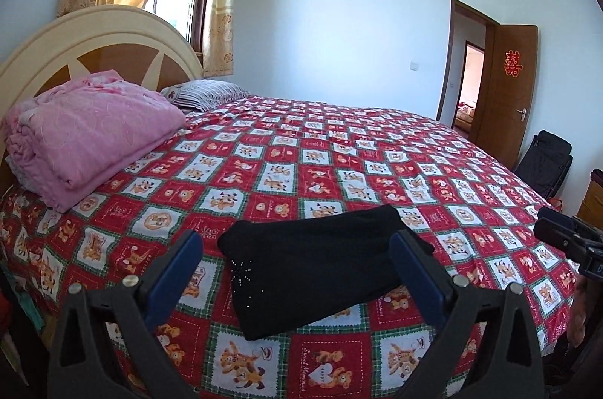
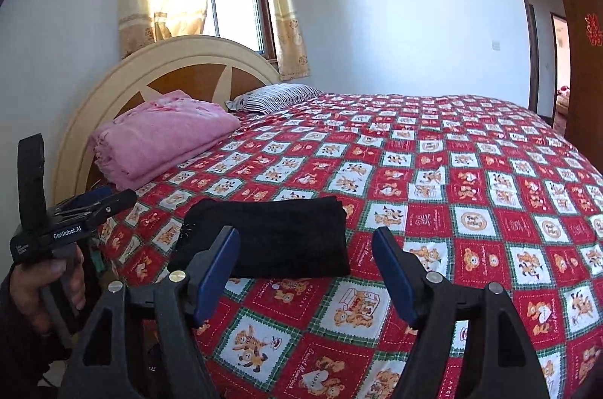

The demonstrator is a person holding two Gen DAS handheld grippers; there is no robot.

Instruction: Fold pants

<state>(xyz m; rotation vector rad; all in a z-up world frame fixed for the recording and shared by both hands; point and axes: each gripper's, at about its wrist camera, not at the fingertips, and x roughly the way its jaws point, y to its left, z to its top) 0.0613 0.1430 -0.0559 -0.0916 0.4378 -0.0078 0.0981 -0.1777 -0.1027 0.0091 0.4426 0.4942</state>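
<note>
I observed the bed filling most of both frames under a red checked bear-print cover. A folded pink blanket lay at the left of frame against the headboard, a striped pillow beside it. The pants, black, lay folded flat at lower centre, near the bed's front edge. My left tongs stood spread wide, gripping nothing. My right tongs were likewise spread and empty, clear of the pants.
</note>
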